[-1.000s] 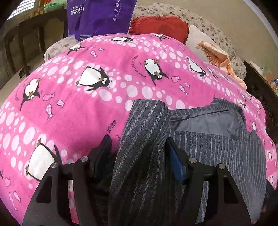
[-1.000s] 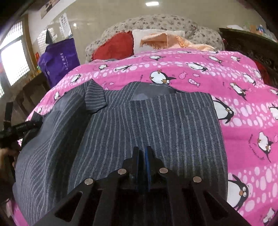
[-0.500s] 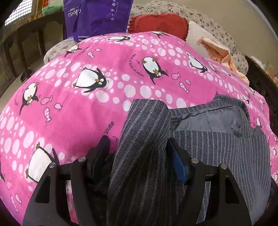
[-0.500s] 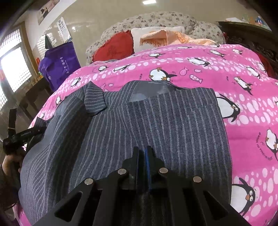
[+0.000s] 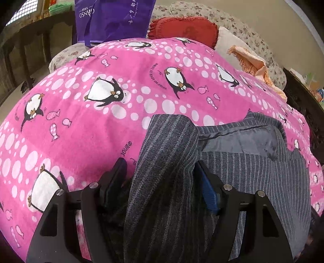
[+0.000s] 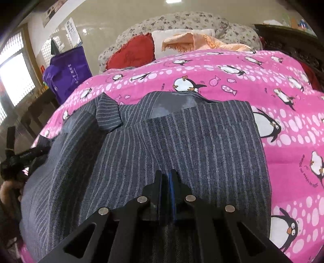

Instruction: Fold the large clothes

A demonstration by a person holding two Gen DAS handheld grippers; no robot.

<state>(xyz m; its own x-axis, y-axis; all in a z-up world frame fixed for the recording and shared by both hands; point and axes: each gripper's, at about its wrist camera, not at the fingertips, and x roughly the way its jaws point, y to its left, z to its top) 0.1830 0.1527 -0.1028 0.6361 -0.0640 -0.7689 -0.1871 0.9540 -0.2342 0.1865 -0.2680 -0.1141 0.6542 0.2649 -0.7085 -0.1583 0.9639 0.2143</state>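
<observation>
A grey pinstriped jacket point(image 6: 182, 145) lies spread on the pink penguin blanket point(image 6: 283, 105), with its collar and grey lining point(image 6: 174, 103) at the far side. One sleeve point(image 5: 166, 161) is folded in a thick roll over the jacket's left side. My left gripper point(image 5: 160, 178) stands open around that roll, and its pads do not squeeze it. The same gripper point(image 6: 26, 155) shows at the left edge of the right wrist view, held by a hand point(image 6: 8, 188). My right gripper point(image 6: 166, 180) is shut on the jacket's near hem.
At the head of the bed lie a red cushion point(image 6: 133, 52), a white pillow point(image 6: 182, 34) and an orange fringed cloth point(image 6: 202, 42). A purple bag point(image 5: 113, 18) stands at the far left beside dark wooden furniture point(image 5: 30, 44). Dark carved furniture point(image 5: 303, 101) borders the right.
The left jaws stand slightly wider around the sleeve roll. The jacket and the right gripper have stayed where they were.
</observation>
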